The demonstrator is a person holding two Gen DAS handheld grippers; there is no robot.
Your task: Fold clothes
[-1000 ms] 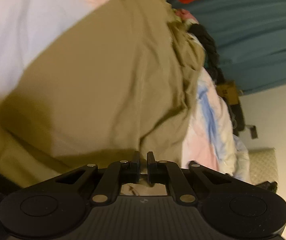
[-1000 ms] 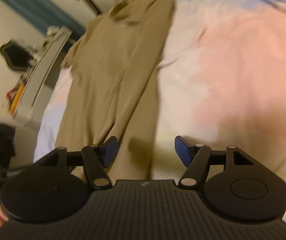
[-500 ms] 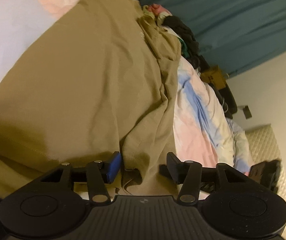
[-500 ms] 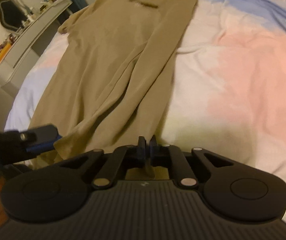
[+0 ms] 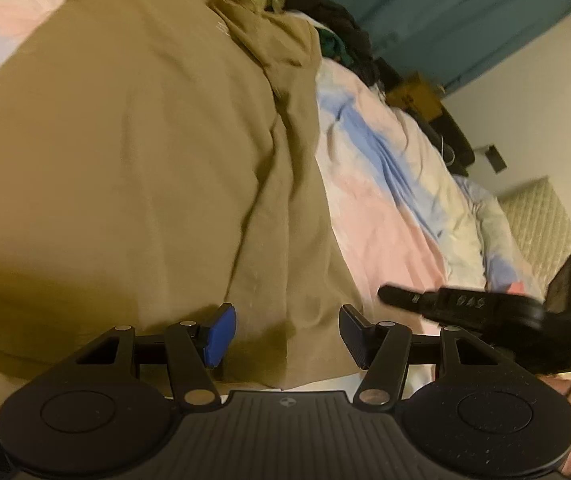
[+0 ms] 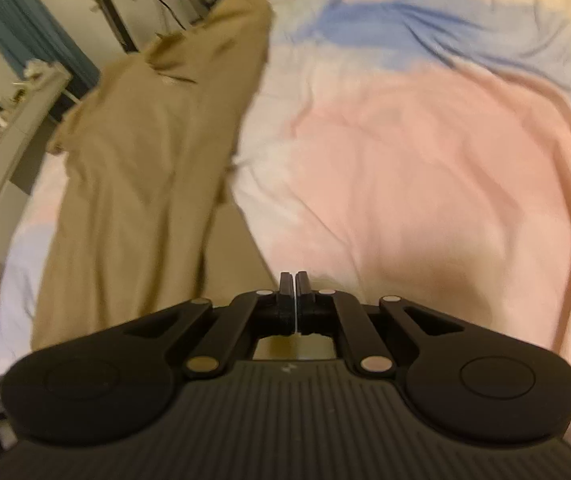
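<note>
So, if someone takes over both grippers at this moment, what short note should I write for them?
Left gripper: jaws opening, apart over the near hem of the tan shirt, pads not pressing on it.
Right gripper: shut at the shirt's edge; whether it pinches cloth I cannot tell.
The shirt lies lengthwise on the pastel bedsheet, wrinkled along one side. More clothes are heaped at the far end.
Done: shirt laid out.
Left: no finished fold visible, so probably the folds, then the heap.

no legible text; marks on right gripper (image 5: 465, 304) blurred
</note>
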